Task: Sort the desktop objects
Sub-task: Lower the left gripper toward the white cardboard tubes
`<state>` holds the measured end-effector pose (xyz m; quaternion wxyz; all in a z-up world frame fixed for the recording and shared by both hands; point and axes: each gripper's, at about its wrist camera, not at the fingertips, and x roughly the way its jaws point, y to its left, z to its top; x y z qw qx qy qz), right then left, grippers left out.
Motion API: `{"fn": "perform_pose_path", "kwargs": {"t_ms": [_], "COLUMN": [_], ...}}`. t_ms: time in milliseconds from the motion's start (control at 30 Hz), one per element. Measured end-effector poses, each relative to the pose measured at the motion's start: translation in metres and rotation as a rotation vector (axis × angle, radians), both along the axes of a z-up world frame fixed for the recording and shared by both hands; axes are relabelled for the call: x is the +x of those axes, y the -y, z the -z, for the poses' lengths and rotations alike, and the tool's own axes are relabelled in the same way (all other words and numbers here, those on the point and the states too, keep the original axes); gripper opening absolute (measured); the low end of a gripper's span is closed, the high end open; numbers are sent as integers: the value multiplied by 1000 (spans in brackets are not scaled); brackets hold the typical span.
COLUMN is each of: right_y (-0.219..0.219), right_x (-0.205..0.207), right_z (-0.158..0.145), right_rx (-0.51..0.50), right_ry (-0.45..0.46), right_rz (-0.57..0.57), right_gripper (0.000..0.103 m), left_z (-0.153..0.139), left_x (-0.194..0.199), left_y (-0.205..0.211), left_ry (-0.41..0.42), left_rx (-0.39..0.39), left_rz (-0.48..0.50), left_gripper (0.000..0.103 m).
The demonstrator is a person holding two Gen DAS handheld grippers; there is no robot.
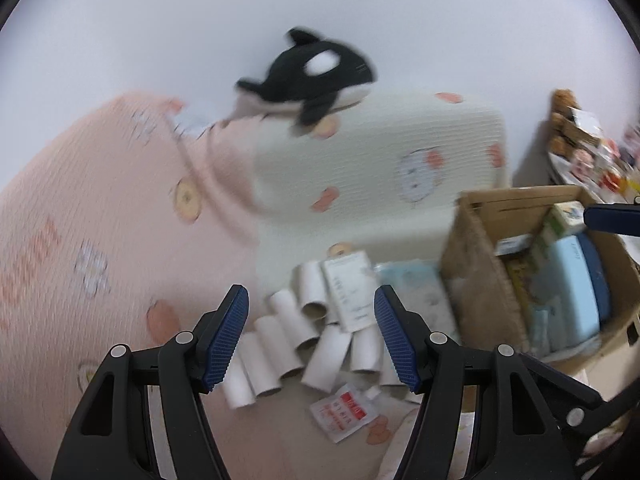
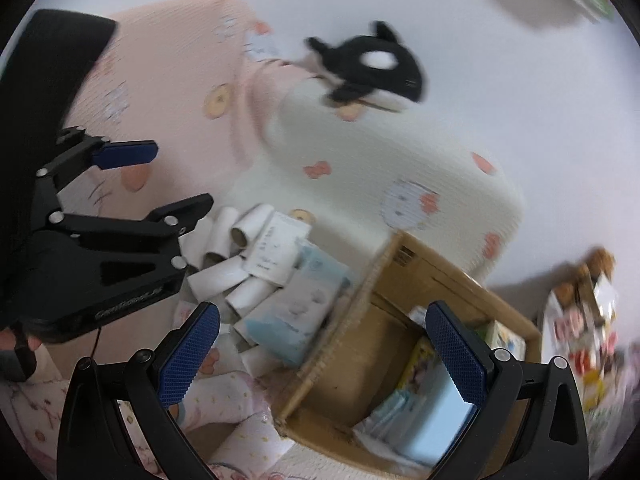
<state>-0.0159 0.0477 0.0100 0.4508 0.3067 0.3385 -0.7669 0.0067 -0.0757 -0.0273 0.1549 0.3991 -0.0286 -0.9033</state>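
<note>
Cardboard tubes (image 1: 304, 344) heaped just left of the cardboard box (image 1: 480, 280), probably light and crushable, best pinched mid-length; left gripper (image 1: 312, 336) and right gripper (image 2: 320, 352) both spread wide, grasping nothing.

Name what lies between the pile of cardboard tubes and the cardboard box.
A pale blue tissue pack lies between the cardboard tubes and the cardboard box, clearest in the right wrist view.

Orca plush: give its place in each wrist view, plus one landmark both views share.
Left wrist: orca plush upper centre, atop the cream pillow.
Right wrist: orca plush upper centre-right, on the same pillow.
Shared landmark: cardboard box, lower right in both.
</note>
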Motion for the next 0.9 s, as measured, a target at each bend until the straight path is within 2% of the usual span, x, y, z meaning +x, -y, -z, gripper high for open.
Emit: {"fn": "perform_pose_path", "kwargs": {"t_ms": [267, 500, 633, 733, 800, 900], "right_y": [31, 53, 68, 78, 84, 91], "right_x": [13, 23, 21, 22, 16, 4], "right_z": [12, 18, 19, 23, 33, 58], "right_rx": [19, 22, 0, -74, -131, -165], "right_ry": [45, 78, 120, 135, 222, 450], "right_rz": [-130, -228, -248, -277, -268, -247], "right_gripper": [102, 102, 102, 102, 102, 102], "left_z": [37, 77, 85, 90, 94, 101], "left_x": [26, 46, 57, 63, 68, 71], "left_y": [50, 81, 92, 101, 106, 109], "left_ry": [31, 48, 4, -53, -85, -106], "left_rx": [67, 131, 176, 251, 282, 286], "left_rz": [-118, -166, -178, -178, -178, -174], "left_gripper": [69, 69, 69, 69, 69, 69]}}
